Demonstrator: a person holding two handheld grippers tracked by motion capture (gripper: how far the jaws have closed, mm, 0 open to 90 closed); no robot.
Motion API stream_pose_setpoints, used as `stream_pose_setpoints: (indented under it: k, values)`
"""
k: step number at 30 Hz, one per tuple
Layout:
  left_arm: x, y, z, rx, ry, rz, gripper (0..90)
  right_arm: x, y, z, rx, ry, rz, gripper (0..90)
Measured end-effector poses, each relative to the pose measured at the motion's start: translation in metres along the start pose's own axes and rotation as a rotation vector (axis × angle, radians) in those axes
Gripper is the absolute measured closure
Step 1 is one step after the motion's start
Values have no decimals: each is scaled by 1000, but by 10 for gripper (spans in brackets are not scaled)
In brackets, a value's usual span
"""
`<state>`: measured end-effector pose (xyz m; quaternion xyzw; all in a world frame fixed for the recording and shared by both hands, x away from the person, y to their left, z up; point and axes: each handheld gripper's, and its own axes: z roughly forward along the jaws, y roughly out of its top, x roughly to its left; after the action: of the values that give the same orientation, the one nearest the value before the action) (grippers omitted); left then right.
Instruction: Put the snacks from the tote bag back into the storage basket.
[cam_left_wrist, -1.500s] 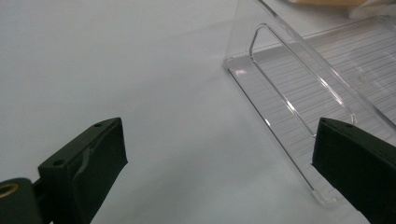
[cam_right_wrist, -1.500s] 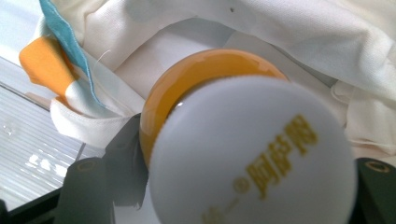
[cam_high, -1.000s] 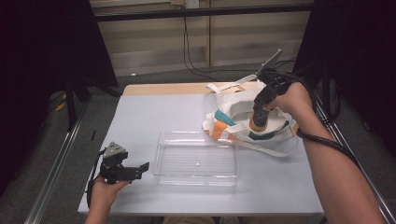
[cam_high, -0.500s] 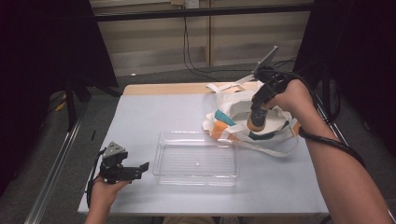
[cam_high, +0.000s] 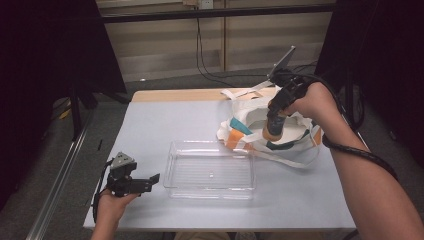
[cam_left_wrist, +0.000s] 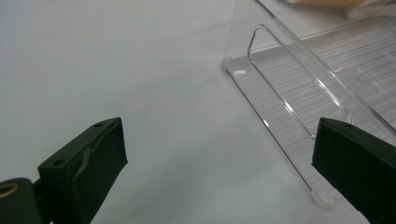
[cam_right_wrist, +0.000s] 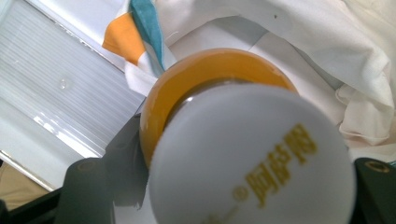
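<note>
Near you, at the table's left edge, your left gripper (cam_high: 142, 184) rests with its jaws wide apart, holding nothing. Just right of it sits a clear tray (cam_high: 210, 170), hard and slippery. Farther right, your right gripper (cam_high: 273, 124) is clamped on an orange bottle (cam_right_wrist: 205, 79) with a white cap (cam_right_wrist: 250, 161), over the soft cloth bag (cam_high: 295, 145). The bottle looks smooth and round, so squeeze its middle. The table (cam_high: 165, 120) is flat and pale; dark room behind.
</note>
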<state>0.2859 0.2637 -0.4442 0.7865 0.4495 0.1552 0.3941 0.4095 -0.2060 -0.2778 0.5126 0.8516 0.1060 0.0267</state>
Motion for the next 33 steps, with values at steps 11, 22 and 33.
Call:
stream_pose_setpoints:
  k: [11, 22, 33]
  values:
    - [0, 0, 0, -1, 0, 3, 28, 8, 3, -12, -5, 6, -6, 304]
    - [0, 0, -1, -6, -1, 0, 28, 21, 5, -13, -19, 24, -24, 304]
    - [2, -1, -2, -2, 4, -2, 28, 30, 6, -17, -20, 20, -37, 304]
